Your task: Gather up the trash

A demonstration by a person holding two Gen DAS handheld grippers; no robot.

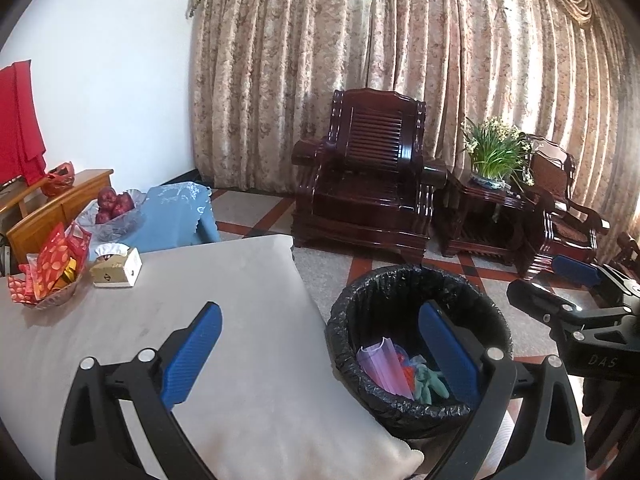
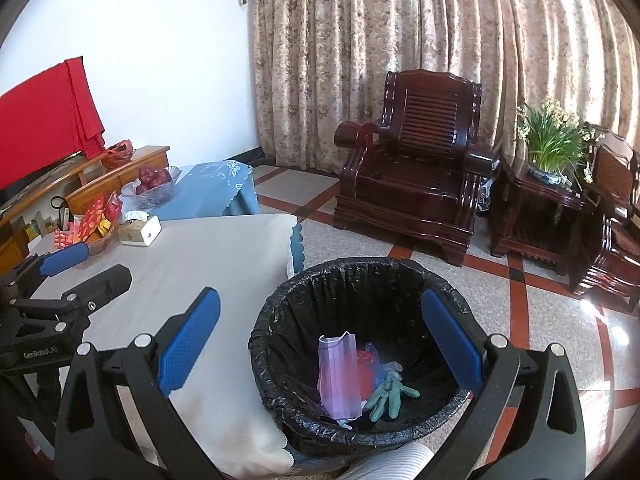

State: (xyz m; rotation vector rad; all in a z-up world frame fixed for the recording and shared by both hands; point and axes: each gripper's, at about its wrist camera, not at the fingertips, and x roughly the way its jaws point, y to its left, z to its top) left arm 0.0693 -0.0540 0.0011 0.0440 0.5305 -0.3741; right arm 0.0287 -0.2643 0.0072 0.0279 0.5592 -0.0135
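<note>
A living room with heavy patterned curtains fills the upper part of both frames, a dark wooden armchair at centre and a potted plant at upper right. The grey-covered table takes the lower left, and just beside its near corner stands the bin, lined with a black bag.

The trash already lies inside the bin: a purple face mask at lower centre of the right wrist view, a teal glove touching its right side, and something red behind them that is too crumpled to name. The mask's long axis runs roughly up and down in that frame.

Both claws are spread wide and hold nothing. The right claw hangs almost straight over the bin mouth; the left claw straddles the table edge and the bin rim, so the right is the nearer to the bin's contents.

The table top near the claws looks bare; only a tissue box and a dish of red wrappers sit at its far left, which seem to belong there.

The right wrist view shows the bin floor openly; in the left wrist view a blue finger pad covers part of it. The left view alone shows the right claw's body at the right edge.
</note>
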